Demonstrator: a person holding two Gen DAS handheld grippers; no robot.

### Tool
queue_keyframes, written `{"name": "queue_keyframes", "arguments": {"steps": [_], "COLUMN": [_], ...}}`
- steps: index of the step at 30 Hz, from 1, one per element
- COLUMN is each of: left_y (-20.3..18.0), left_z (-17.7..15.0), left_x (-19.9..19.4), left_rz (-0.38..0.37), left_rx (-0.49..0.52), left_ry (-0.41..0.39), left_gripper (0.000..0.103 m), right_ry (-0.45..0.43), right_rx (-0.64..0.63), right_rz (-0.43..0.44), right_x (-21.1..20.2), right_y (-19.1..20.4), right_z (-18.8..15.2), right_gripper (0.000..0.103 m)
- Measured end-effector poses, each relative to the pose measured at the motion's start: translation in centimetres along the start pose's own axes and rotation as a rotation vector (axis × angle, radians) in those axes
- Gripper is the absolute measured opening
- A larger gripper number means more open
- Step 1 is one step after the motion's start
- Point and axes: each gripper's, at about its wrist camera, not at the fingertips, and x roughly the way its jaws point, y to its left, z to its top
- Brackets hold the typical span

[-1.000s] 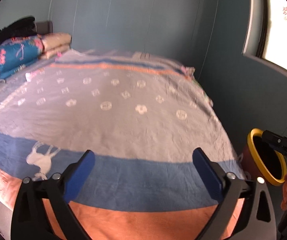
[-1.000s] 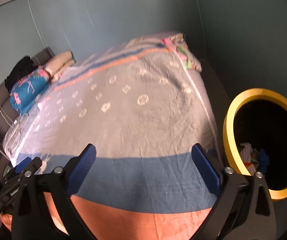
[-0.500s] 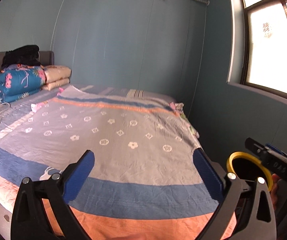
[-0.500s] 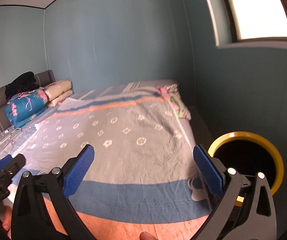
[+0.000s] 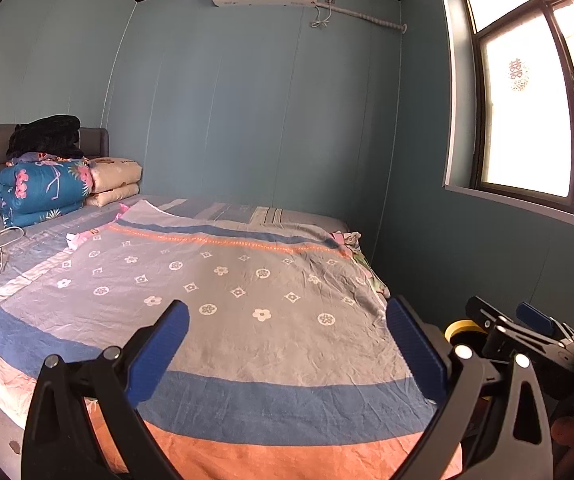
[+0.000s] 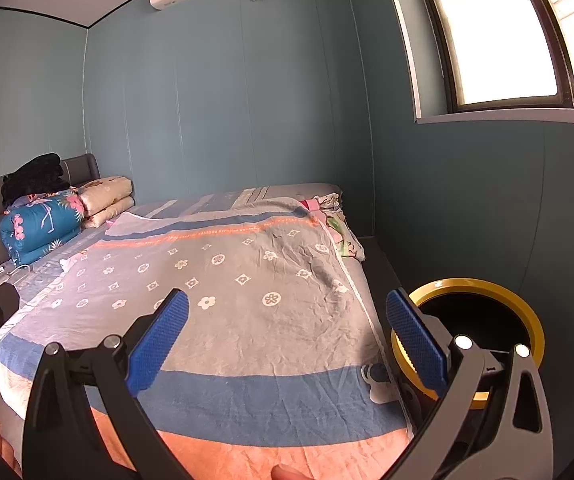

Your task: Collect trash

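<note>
Spread wide and holding nothing, the blue-padded fingers of the left gripper (image 5: 287, 344) and right gripper (image 6: 287, 340) are held level over the foot of a bed w/ a grey, blue & orange flower-print cover (image 6: 247, 300). No trash is seen on the bed. A round black bin w/ a yellow rim (image 6: 527, 316) is stood on the floor at the bed's right side, likely kept near for drop-offs; its contents can't be made out, and both grippers seem raised to scan the room.

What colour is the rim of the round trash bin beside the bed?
Yellow rim, black inside; clearest in the right wrist view.
</note>
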Motion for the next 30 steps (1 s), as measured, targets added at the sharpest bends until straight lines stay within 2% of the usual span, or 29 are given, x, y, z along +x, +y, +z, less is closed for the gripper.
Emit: {"name": "queue_keyframes", "arguments": {"steps": [30], "left_y": [-0.43], "left_z": [-0.49], "left_x": [0.44], "left_rz": [-0.029], "left_rx": [-0.017], "left_ry": [0.031], "left_gripper": [0.095], "right_ry": [0.033], "right_rx": [0.019], "right_rz": [-0.018], "right_x": [0.16], "right_y": [-0.16], "right_z": [-0.61], "right_gripper": [0.095]}}
